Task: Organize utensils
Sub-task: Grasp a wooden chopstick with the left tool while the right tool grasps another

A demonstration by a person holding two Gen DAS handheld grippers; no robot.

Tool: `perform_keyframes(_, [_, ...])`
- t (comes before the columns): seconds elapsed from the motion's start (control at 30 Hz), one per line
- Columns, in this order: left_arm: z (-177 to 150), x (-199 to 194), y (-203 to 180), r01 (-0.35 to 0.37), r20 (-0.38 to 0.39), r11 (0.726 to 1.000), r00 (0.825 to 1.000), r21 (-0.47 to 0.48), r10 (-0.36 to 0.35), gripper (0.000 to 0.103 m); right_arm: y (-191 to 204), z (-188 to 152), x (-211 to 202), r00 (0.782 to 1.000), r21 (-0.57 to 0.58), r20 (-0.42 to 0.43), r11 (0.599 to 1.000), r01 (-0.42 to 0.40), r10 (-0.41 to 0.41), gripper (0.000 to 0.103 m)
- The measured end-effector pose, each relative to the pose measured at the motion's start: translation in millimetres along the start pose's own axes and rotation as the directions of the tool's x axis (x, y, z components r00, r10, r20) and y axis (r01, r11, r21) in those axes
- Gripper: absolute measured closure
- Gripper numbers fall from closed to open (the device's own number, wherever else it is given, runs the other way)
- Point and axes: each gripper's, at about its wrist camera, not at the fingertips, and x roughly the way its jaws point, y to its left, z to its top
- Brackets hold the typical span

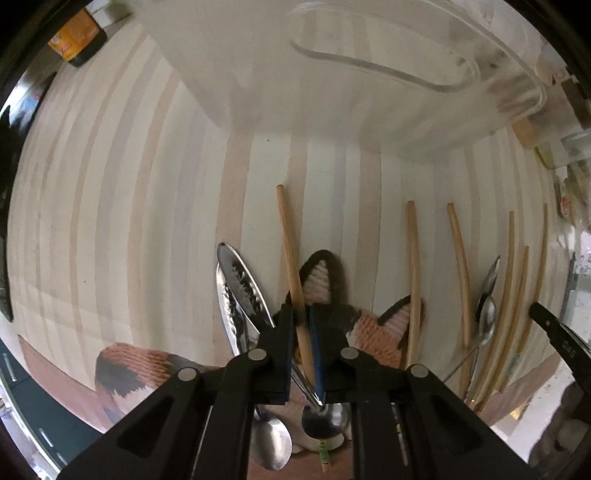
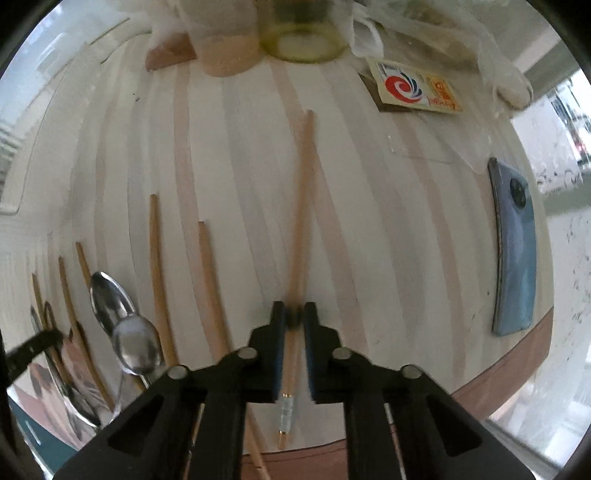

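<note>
The left hand-held gripper [image 1: 303, 314] is closed on one wooden chopstick [image 1: 290, 254], clamped near the middle of its length; the stick runs forward between the pads and back beneath the jaws. Directly under this gripper lies a knitted cat-shaped coaster [image 1: 373, 325] with two pointed ears; a long polished spoon handle [image 1: 240, 291] rests just left of the jaws, and two spoon bowls [image 1: 273, 446] show below them near the bench's near edge. To the right, in the left wrist view, about six further loose chopsticks [image 1: 413, 280] lie roughly parallel on the striped bench [image 1: 129, 221], with two more spoons [image 1: 487, 317] among them; the exact stick count is uncertain owing to lens distortion. A clear plastic container [image 1: 388, 66] stands toward the far edge; a dark bottle with an orange label [image 1: 77, 37] sits at the far left corner.

The right hand-held gripper [image 2: 294, 317] is closed on a second chopstick [image 2: 301, 206] with a decorated band at its near end; its far tip points toward the far edge. Two glass jars [image 2: 303, 33] stand at the far edge; one printed card [image 2: 413, 86] lies toward the far right corner; one blue phone [image 2: 515, 247] lies face down along the right edge.
</note>
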Motion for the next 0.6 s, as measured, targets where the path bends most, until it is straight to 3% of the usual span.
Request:
perform_keyframes(0.13, [6, -8, -33, -0.017, 0.021, 1.0, 1.0, 0.026, 0.017, 0.099, -10, -8, 3, 0.998, -0.011, -0.056, 1.0, -0.018, 0.017, 0.096])
perform_keyframes(0.3, [14, -27, -60, 0.053, 0.084, 0.995, 0.995, 0.082, -0.06, 0.098, -22, -22, 6, 0.996, -0.024, -0.084, 0.999, -0.03, 0.028, 0.096])
perform_keyframes(0.37, [17, -25, -64, 0.085, 0.075, 0.991, 0.993, 0.101, -0.093, 0.096, -26, -23, 7, 0.995, -0.015, -0.094, 0.999, -0.04, 0.039, 0.096])
perform_keyframes(0.5, [11, -3, -62, 0.095, -0.016, 0.991, 0.995, 0.095, -0.094, 0.094, -33, -13, 13, 0.993, -0.016, -0.112, 0.999, -0.047, 0.045, 0.092])
perform_keyframes(0.6, [5, -5, -68, 0.061, 0.002, 0.989, 0.998, 0.135, -0.062, 0.091, -25, -4, 16, 0.992, -0.027, -0.116, 0.999, -0.047, 0.043, 0.083])
